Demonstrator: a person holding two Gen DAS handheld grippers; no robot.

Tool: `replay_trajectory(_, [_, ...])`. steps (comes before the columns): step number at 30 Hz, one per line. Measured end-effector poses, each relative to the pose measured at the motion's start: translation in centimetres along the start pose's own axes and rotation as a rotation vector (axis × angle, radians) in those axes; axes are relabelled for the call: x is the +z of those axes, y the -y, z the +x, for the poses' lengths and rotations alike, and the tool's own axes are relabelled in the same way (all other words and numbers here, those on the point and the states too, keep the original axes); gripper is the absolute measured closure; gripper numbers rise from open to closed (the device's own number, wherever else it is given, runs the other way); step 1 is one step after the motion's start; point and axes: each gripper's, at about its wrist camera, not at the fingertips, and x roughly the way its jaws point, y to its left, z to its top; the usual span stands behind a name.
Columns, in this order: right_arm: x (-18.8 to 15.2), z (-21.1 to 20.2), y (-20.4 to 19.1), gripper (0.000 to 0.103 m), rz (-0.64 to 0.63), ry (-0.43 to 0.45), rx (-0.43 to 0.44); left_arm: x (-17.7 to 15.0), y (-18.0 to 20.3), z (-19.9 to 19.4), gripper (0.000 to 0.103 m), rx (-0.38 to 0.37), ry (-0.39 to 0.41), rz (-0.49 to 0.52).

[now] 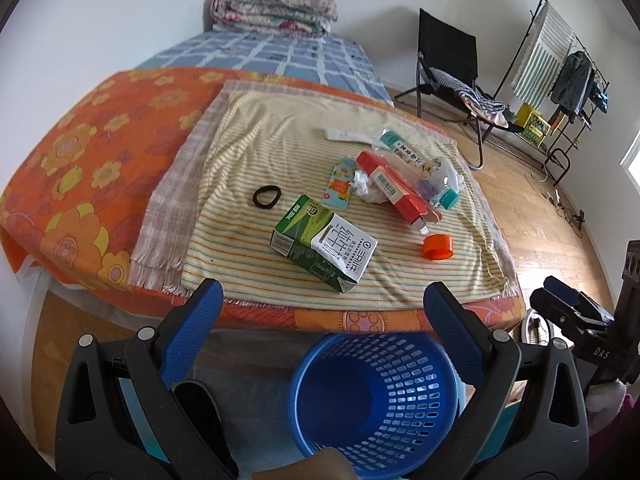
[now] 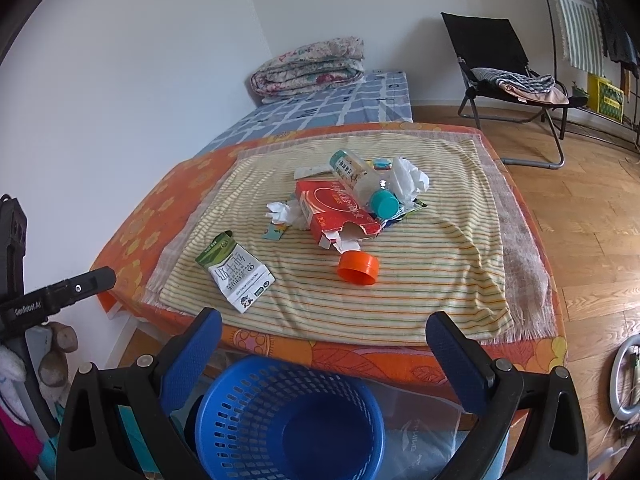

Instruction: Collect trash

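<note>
Trash lies on a striped cloth [image 1: 260,152] [image 2: 420,272] on the bed: a green and white milk carton [image 1: 324,248] [image 2: 236,272], an orange cap [image 1: 438,247] [image 2: 358,267], a red box [image 1: 394,192] [image 2: 336,206], crumpled tissue [image 1: 366,190] [image 2: 408,178], a plastic bottle with a teal cap [image 1: 424,168] [image 2: 362,178] and a black hair tie [image 1: 267,196]. A blue mesh basket [image 1: 372,400] [image 2: 288,420] stands empty on the floor below the bed's near edge. My left gripper [image 1: 324,308] and right gripper [image 2: 324,340] both hang open above the basket, holding nothing.
A folded quilt [image 1: 274,10] [image 2: 308,66] sits at the bed's far end. A black folding chair [image 1: 452,68] [image 2: 512,80] and a clothes rack [image 1: 560,60] stand on the wooden floor to the right. A white wall runs along the left.
</note>
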Motion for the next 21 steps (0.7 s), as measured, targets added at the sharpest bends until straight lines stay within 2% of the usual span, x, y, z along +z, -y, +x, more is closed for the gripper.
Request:
replay_trajectory(5, [1.2, 1.8, 0.6, 0.0, 0.012, -0.079, 0.015, 1.5, -0.2, 1.7, 0.001, 0.008, -0.037, -0.001])
replay_trajectory(11, [3.2, 5.8, 1.8, 0.001, 0.042, -0.205, 0.05, 2.8, -0.8, 6.0, 0.007, -0.041, -0.154, -0.079])
replay_trajectory(13, [3.6, 7.2, 1.9, 0.001, 0.03, -0.242, 0.054, 3.0, -0.8, 7.5, 0.007, -0.032, -0.185, -0.094])
replay_trajectory(17, [4.4, 10.5, 2.7, 0.008, 0.025, -0.309, 0.03, 3.2, -0.7, 10.8, 0.007, -0.013, -0.253, -0.11])
replay_trajectory(21, [4.9, 12.8, 4.4, 0.012, 0.113, -0.351, 0.058, 3.8, -1.2, 13.7, 0.007, -0.014, -0.308, -0.163])
